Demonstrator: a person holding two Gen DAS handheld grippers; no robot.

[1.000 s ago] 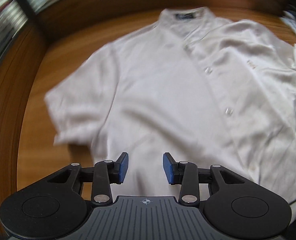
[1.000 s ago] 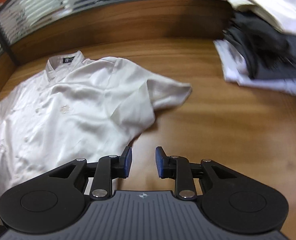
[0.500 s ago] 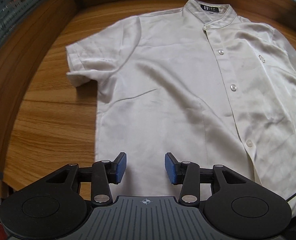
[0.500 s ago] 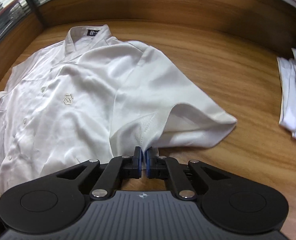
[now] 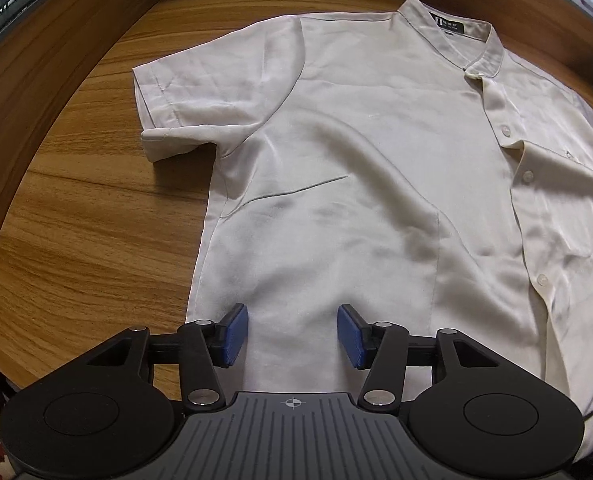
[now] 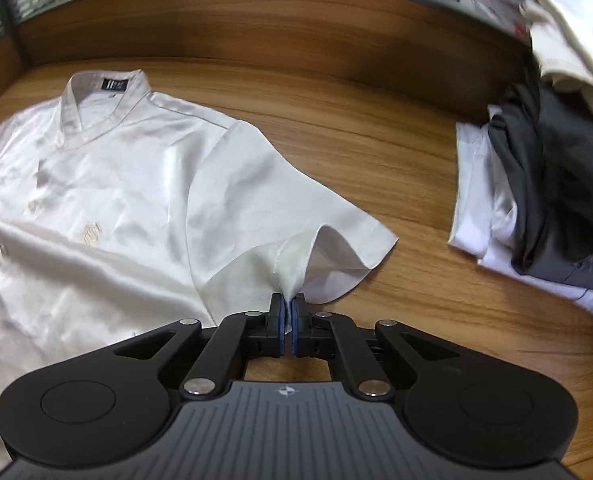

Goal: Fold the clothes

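Observation:
A white short-sleeved shirt (image 5: 368, 168) lies face up and buttoned on the wooden table, collar at the far end. My left gripper (image 5: 292, 334) hovers over the shirt's lower left side near its side seam; its jaws are opening and its blue pads press on nothing. In the right wrist view the same shirt (image 6: 108, 208) spreads to the left. My right gripper (image 6: 288, 322) is shut on the shirt's underarm fabric where the right sleeve (image 6: 296, 216) meets the body, and that fabric is pinched up into a small ridge.
A pile of folded clothes (image 6: 544, 200), white, dark grey and cream, sits at the right of the table. A raised wooden wall (image 6: 256, 28) runs along the back and another (image 5: 36, 64) along the left. Bare wood (image 5: 84, 248) lies left of the shirt.
The left gripper has come closer over the shirt's lower left side and its jaws have widened. The right gripper closed on the underarm fabric and has lifted it slightly.

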